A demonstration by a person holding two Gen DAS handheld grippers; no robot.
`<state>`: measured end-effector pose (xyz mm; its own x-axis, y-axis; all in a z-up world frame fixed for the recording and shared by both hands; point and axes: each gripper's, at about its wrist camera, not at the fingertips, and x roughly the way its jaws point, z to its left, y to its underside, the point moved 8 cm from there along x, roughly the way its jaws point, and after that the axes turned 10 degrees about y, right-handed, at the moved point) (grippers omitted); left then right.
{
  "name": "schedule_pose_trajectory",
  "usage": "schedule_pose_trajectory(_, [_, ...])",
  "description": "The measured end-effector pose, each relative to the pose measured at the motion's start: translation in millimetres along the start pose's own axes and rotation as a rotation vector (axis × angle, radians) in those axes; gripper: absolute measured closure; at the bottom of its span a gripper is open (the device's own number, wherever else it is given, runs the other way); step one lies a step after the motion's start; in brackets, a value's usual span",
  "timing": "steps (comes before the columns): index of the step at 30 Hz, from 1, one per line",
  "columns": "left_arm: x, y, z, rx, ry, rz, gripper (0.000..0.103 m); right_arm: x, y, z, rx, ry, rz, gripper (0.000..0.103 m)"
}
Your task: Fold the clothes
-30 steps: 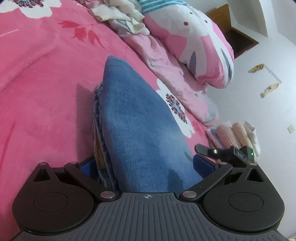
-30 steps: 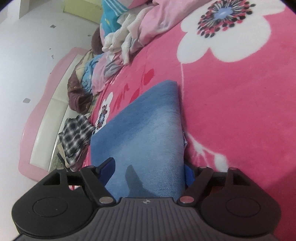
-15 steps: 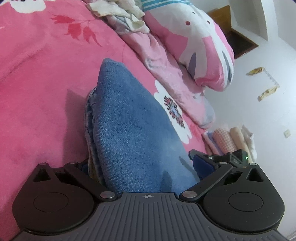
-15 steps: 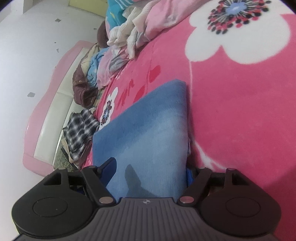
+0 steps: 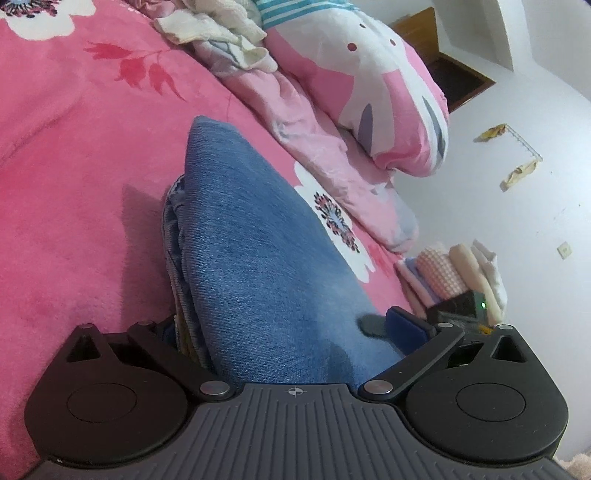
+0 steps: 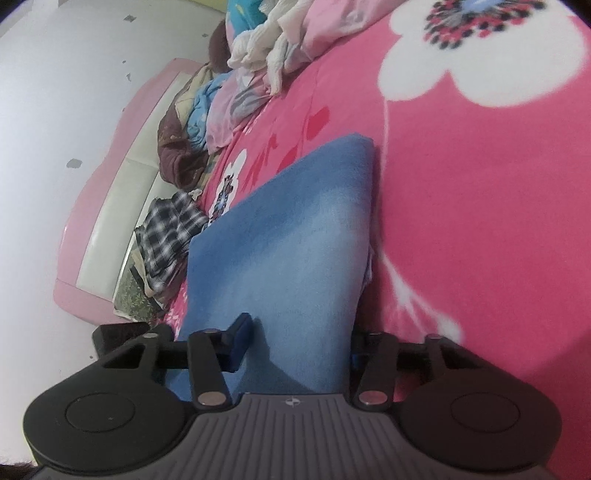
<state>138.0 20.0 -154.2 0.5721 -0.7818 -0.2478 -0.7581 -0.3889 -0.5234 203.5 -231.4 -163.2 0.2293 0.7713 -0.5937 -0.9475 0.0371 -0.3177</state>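
Note:
A folded stack of blue jeans (image 5: 258,258) lies on the pink flowered blanket (image 5: 74,184). My left gripper (image 5: 284,328) is open and straddles the stack's near end. Its right blue pad (image 5: 402,326) hovers just above the denim, while its left finger is hidden beside the layered edge. From the other side, the jeans (image 6: 295,240) run between the fingers of my right gripper (image 6: 297,347), which is shut on them. Its left pad (image 6: 240,341) presses the top face and its right finger sits low at the folded edge.
A pink and white pillow (image 5: 369,85) and loose laundry (image 5: 214,22) lie at the back. Folded pastel clothes (image 5: 454,277) are stacked by the wall. A plaid shirt (image 6: 170,229) and a heap of garments (image 6: 207,118) sit against the pink headboard (image 6: 99,206).
My right gripper's fingers have drawn in and clamped the jeans. The left gripper has stayed wide around the stack while its view shifted slightly.

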Motion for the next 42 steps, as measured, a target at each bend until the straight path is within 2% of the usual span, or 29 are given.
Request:
schedule_pose_trajectory(2, [0.2,0.1,-0.3,0.005,-0.001,-0.001,0.000,11.1,-7.0,2.7,-0.002,-0.010,-0.008,0.063])
schedule_pose_trajectory(5, [-1.0,0.3,-1.3,0.012,0.004,-0.011,0.000,19.0,-10.9,8.6,-0.002,-0.018,-0.034,0.064])
schedule_pose_trajectory(8, [-4.3,-0.5,-3.6,0.007,0.026,-0.026,0.001,13.6,-5.7,14.5,-0.009,0.009,-0.067,0.066])
schedule_pose_trajectory(12, [-10.5,-5.4,-5.2,-0.049,0.096,-0.062,0.002,4.4,0.2,23.7,-0.025,0.044,-0.098,0.071])
schedule_pose_trajectory(17, [-11.6,-3.8,-21.7,-0.004,0.133,-0.056,0.002,-7.6,7.3,34.6,-0.041,0.093,-0.129,0.073])
schedule_pose_trajectory(29, [1.7,11.6,-57.0,0.010,0.276,0.024,0.003,-61.2,33.1,52.7,-0.048,0.219,-0.194,0.075])
schedule_pose_trajectory(36, [10.6,28.9,-91.8,0.001,0.352,0.105,0.003,-109.8,67.3,64.8,-0.034,0.294,-0.271,0.075])
schedule_pose_trajectory(42, [16.2,43.9,-137.5,0.050,0.381,0.176,0.003,-158.8,102.1,76.5,-0.013,0.324,-0.359,0.075])
